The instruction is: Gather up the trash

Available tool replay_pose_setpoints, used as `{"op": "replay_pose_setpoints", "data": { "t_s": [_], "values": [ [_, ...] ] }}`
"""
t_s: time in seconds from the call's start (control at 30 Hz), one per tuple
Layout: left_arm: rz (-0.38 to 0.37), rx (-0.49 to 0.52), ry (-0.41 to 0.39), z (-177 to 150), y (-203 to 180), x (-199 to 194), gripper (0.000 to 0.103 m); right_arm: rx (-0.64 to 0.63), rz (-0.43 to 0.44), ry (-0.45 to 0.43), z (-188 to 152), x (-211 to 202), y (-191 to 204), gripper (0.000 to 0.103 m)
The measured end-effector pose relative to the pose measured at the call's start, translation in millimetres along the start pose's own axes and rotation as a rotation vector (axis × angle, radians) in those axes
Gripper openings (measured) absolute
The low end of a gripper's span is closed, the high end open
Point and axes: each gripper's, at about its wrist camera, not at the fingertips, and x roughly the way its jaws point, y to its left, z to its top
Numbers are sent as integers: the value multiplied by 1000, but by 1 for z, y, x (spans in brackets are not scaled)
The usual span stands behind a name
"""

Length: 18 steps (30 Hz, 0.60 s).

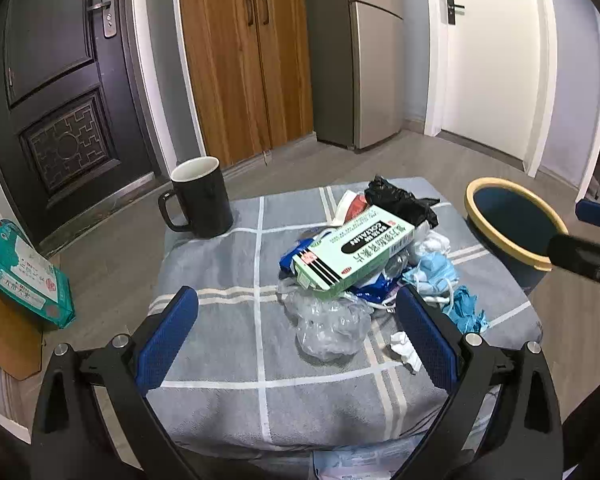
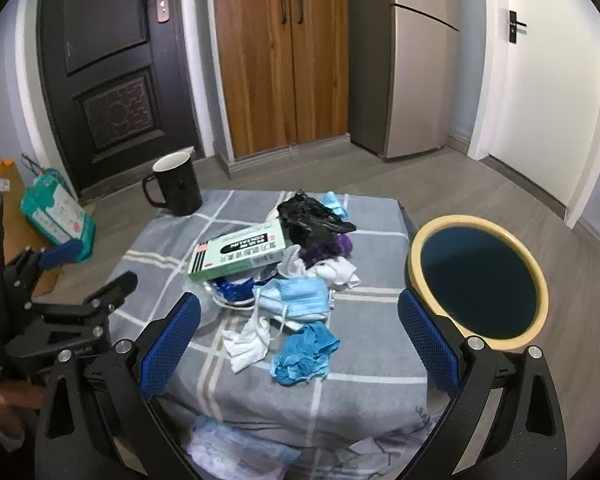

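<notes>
A pile of trash lies on a grey checked cloth over a low table. On top rests a green and white medicine box, with a black plastic bag behind it. Crumpled clear plastic, a blue face mask, a blue glove and white tissue lie nearer. A dark bin with a yellow rim stands right of the table. My left gripper hovers open before the pile. My right gripper is open above the mask and glove.
A black mug stands at the table's far left corner. A green packet leans on a cardboard box on the floor at left. Behind are a dark door, a wooden cabinet, a fridge and a white door.
</notes>
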Motion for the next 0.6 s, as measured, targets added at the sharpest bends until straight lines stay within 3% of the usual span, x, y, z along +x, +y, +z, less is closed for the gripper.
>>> {"op": "replay_pose_setpoints", "data": {
  "t_s": [0.6],
  "values": [
    [-16, -19, 28, -7, 6, 3, 97, 16, 25, 8, -3, 6, -2, 98]
  ]
}}
